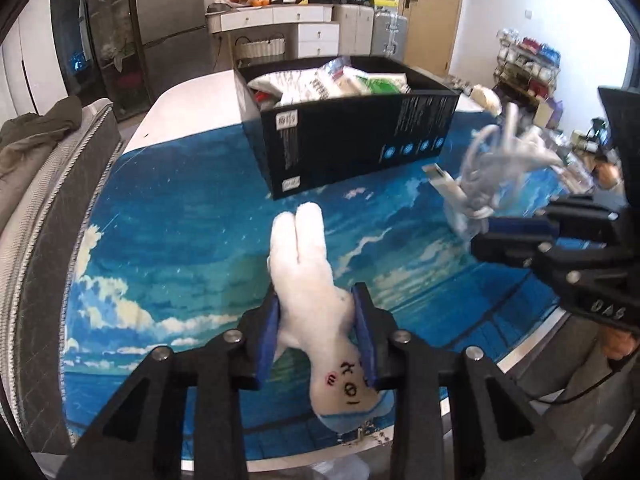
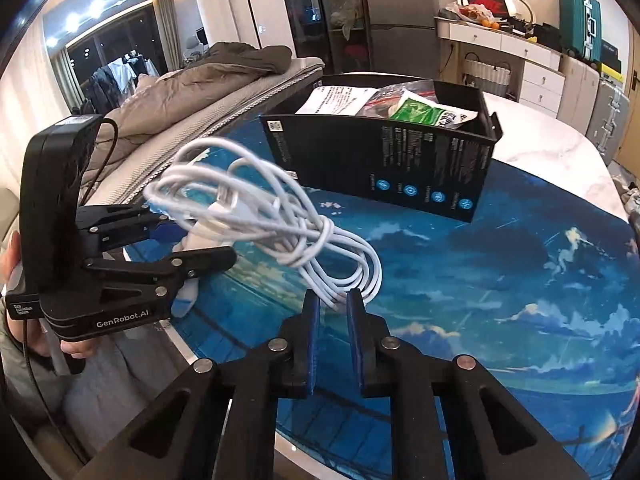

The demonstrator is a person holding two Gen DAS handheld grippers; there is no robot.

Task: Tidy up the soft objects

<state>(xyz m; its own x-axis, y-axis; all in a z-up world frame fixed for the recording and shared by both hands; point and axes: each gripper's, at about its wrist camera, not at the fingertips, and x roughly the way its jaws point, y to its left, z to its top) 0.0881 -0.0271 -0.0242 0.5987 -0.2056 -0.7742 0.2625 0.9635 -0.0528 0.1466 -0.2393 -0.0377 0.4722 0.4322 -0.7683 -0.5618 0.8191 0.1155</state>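
Below, a white plush rabbit toy [image 1: 316, 300] with a drawn face is clamped between the blue pads of the left gripper [image 1: 320, 300], its ears pointing ahead of the fingertips. A bundled white charging cable [image 2: 280, 224] is pinched at one loop by the nearly closed right gripper [image 2: 332, 304]. Beyond both sets of fingers, an open black cardboard box [image 1: 344, 140] filled with packets is seen on the blue sky-print mat [image 1: 180, 240].

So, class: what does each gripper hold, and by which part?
Left gripper: white plush rabbit, by its body. Right gripper: bundled white cable, by a loop end.
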